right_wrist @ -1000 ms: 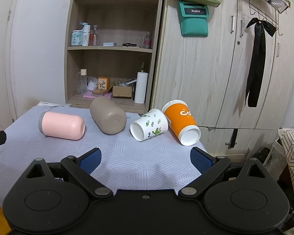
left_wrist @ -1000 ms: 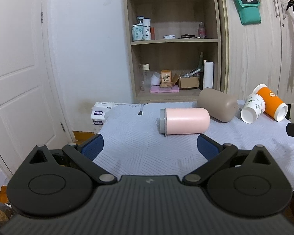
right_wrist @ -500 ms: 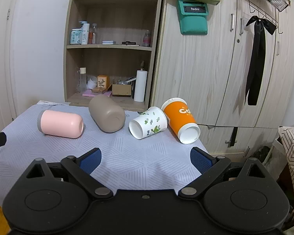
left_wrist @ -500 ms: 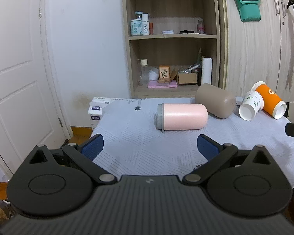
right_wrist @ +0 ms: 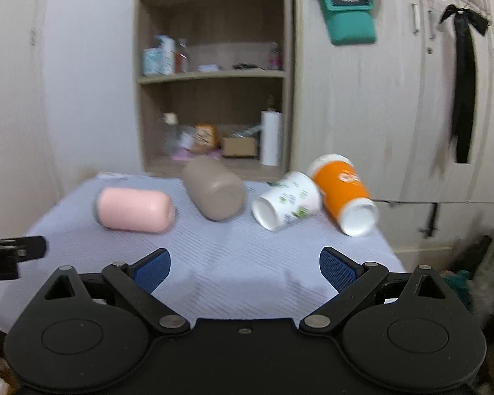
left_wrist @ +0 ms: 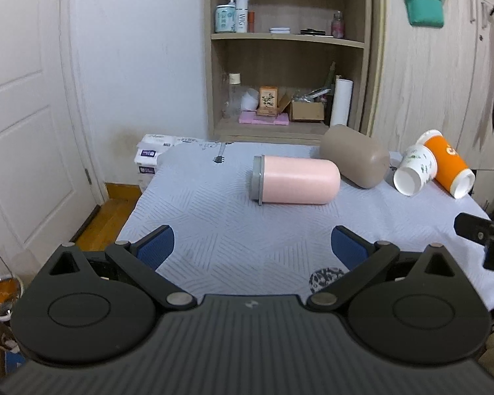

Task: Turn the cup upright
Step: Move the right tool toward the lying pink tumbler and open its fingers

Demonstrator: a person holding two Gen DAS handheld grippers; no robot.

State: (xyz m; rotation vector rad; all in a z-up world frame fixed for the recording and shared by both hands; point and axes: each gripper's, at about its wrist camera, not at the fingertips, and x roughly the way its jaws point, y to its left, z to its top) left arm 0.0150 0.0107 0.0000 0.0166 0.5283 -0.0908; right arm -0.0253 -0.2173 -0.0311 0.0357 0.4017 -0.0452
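Several cups lie on their sides on a table with a light grey cloth (left_wrist: 214, 217). A pink cup (left_wrist: 296, 181) with a grey rim lies mid-table, a taupe cup (left_wrist: 354, 159) behind it, then a white floral paper cup (left_wrist: 415, 174) and an orange paper cup (left_wrist: 446, 168) at the right. All show in the right wrist view: pink (right_wrist: 135, 210), taupe (right_wrist: 214, 192), white (right_wrist: 286, 200), orange (right_wrist: 345, 194). My left gripper (left_wrist: 252, 251) is open and empty, short of the pink cup. My right gripper (right_wrist: 245, 268) is open and empty, short of the white cup.
A wooden shelf unit (left_wrist: 289, 49) with bottles and boxes stands behind the table. A wardrobe (right_wrist: 395, 98) is at the right, a white door (left_wrist: 23, 115) at the left. Tissue packs (left_wrist: 151, 151) sit at the table's far left corner. The table's right edge (right_wrist: 388, 247) drops off.
Both grippers have moved forward toward the table, so the cups look nearer. The right wrist view has swung and is blurred. No cup has moved.
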